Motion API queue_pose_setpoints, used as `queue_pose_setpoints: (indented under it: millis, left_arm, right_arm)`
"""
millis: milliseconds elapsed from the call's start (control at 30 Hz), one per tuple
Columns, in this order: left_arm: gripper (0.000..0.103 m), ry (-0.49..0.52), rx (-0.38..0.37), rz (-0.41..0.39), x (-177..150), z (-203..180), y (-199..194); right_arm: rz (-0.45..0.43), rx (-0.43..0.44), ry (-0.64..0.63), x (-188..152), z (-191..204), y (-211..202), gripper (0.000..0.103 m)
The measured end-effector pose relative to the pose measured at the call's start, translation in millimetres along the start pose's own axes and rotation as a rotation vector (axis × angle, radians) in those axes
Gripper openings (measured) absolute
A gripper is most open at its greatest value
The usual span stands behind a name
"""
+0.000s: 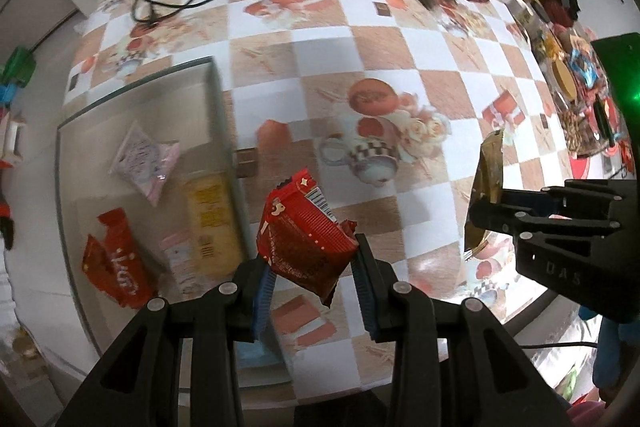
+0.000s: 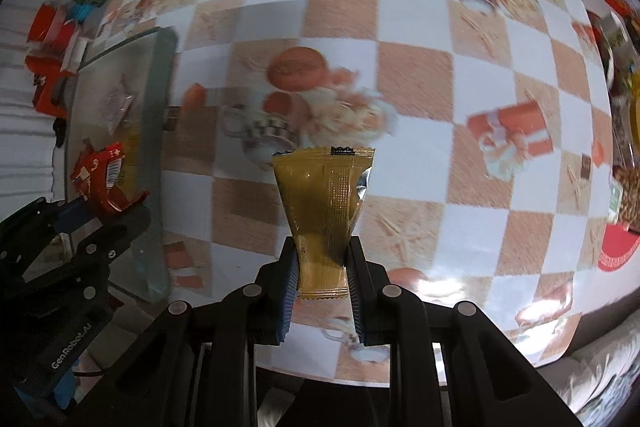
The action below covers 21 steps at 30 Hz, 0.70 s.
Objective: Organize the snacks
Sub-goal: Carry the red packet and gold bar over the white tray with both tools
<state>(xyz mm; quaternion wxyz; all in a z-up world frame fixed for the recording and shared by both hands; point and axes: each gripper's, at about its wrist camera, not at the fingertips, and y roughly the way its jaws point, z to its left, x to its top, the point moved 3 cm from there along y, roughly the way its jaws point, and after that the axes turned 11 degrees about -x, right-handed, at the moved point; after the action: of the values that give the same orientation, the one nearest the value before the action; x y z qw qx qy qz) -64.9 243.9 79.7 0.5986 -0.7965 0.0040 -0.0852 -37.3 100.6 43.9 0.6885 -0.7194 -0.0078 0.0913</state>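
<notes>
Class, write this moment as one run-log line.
left tool: shut on red packet | right tool: shut on gold packet | clear tray: holds snacks

Both wrist cameras look steeply down, sharing the checkered tablecloth (image 1: 400, 43) and glass tray (image 2: 158, 131).

Bright, motion-blurred fisheye views, dark corners

left gripper (image 1: 314, 269): black plastic fingers, blue ribbed pads, silver round screws, lower centre | right gripper (image 2: 322, 267): same black build, blue pads, lower centre
</notes>
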Motion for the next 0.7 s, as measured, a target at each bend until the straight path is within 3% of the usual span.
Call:
queue_pose_setpoints:
  millis: [700]
  left_arm:
    - [0.040, -0.178, 0.040, -0.085, -23.2, 90.5, -38.0]
  right_arm:
    - [-0.057, -0.008, -0.211, 34.2, 110.0, -22.8, 0.025]
